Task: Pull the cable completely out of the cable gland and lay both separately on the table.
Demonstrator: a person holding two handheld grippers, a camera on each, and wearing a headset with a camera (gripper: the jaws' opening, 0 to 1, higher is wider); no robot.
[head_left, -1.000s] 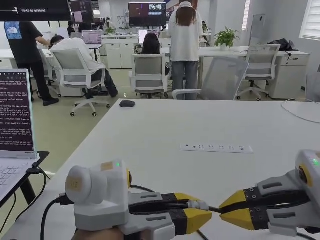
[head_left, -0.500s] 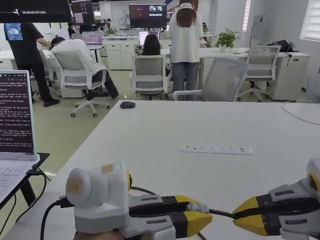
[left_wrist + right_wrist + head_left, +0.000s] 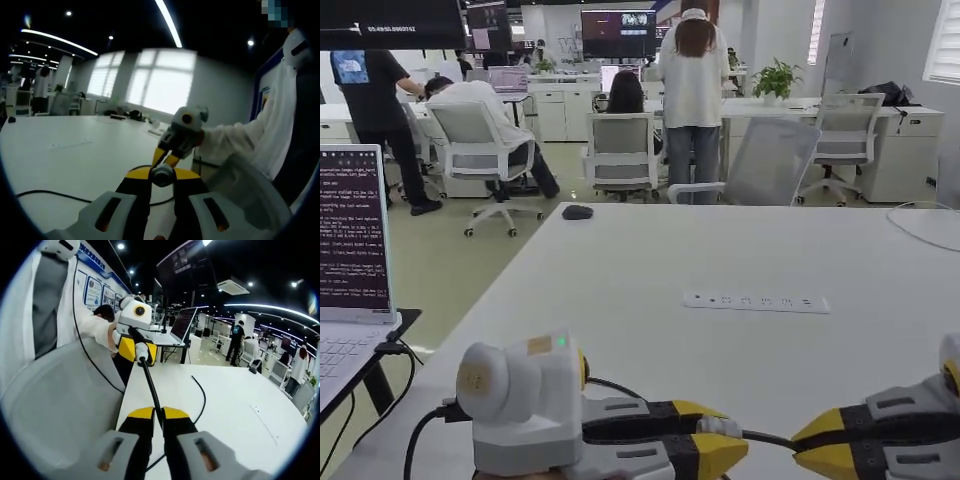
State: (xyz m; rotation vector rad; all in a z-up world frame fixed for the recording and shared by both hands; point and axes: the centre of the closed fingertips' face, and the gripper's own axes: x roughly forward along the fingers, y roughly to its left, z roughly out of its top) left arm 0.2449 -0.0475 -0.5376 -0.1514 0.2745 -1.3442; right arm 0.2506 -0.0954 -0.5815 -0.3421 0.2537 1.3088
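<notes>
While the left gripper (image 3: 725,445) had its jaws closed on the cable gland (image 3: 718,427), the right gripper (image 3: 810,445) had its jaws pinched narrow on the black cable (image 3: 765,437). From my seat I read this best in the gripper views. The gland (image 3: 162,175) sat clamped at the left gripper's tips (image 3: 162,176). The cable (image 3: 150,385) ran straight from the right gripper (image 3: 155,415) to the gland (image 3: 141,352), still entering it. Both were held above the near edge of the white table (image 3: 720,250).

The tabletop carried a white power strip (image 3: 756,301) near its middle and a dark mouse (image 3: 577,212) at the far left corner. A laptop (image 3: 350,230) stood off its left side. Beyond were grey office chairs (image 3: 620,150), a person (image 3: 692,80) standing with their back to me, and a potted plant (image 3: 775,75) on a desk.

Compared with a second earlier, the two grippers were farther apart. The tips had been nearly touching then, and now a longer stretch of bare cable showed between the gland and the right tips.
</notes>
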